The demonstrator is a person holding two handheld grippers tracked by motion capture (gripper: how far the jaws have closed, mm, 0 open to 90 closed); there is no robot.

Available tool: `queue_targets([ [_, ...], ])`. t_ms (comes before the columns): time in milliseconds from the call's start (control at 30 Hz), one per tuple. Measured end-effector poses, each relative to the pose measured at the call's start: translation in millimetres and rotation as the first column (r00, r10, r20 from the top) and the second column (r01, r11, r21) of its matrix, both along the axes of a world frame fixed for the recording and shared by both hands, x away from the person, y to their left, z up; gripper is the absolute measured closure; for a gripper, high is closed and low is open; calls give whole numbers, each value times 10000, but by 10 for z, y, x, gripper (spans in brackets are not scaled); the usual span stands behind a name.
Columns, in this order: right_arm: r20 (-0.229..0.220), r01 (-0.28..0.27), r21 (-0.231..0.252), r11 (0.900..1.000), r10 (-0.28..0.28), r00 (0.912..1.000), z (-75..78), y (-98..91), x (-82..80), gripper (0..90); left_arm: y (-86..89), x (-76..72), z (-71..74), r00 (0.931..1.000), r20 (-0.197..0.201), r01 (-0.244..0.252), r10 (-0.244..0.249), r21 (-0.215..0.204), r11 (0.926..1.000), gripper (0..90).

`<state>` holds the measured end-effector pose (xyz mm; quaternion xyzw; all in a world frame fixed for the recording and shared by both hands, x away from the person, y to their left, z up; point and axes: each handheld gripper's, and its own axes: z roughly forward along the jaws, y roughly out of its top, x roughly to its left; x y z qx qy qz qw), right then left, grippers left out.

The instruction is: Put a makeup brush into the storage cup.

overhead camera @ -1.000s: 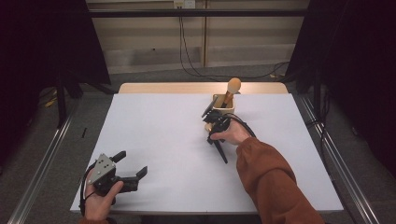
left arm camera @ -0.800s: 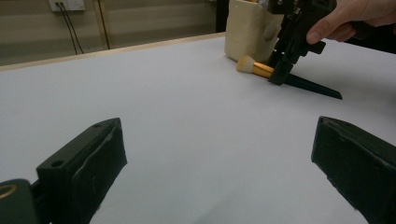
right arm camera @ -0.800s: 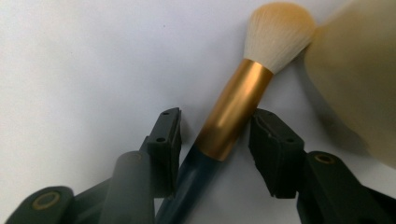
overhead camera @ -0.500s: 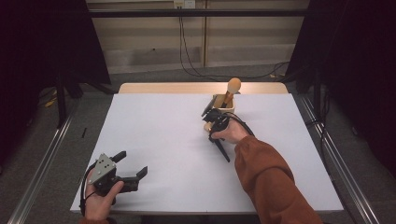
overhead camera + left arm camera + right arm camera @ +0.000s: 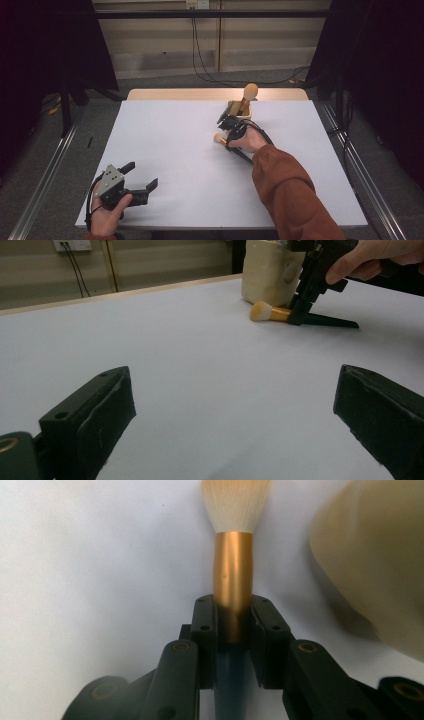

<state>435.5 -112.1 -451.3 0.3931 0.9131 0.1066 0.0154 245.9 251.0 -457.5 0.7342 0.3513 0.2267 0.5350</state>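
**Right tongs holding makeup brush at the tabletop**

Since one second ago, the right tongs [image 5: 226, 136] have shifted slightly nearer the person, and a pale brush tip now shows at their left side in the high view; the left tongs [image 5: 141, 176] are unchanged.

Makeup brush [image 5: 233, 587]: dense cream-white bristle head, gold metal ferrule, dark tapered handle. No brand, label or writing can be read on it.

Right tongs: closed on the ferrule, one jaw on each side, as the right gripper view shows. The left gripper view shows the brush [image 5: 270, 313] lying low at the white tabletop [image 5: 170, 140], bristles pointing away from the tongs, dark handle tip trailing behind them.

Cream holder [image 5: 244, 111]: stands just behind the brush, near the far edge of the tabletop. The high view shows a second brush [image 5: 248, 93] with a rounded tan head standing upright in it.

Left tongs: wide open, holding nothing, at the near left corner of the tabletop, well apart from the brush.
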Motion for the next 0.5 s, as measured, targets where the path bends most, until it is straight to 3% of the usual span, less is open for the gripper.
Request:
queue_targets([
  [233, 213, 92, 82, 9999, -94, 9997, 62, -34, -35, 753, -5, -3, 3, 10000, 10, 14, -14, 18, 10000, 30],
  [367, 464, 45, 339, 9994, -61, 9989, 158, -77, -71, 753, -4, -3, 4, 10000, 12, -1, 1, 18, 10000, 29],
  [500, 583, 85, 902, 9959, -138, 9982, 266, -120, -118, 752, -5, -4, 4, 10000, 13, -18, 18, -8, 10000, 29],
])
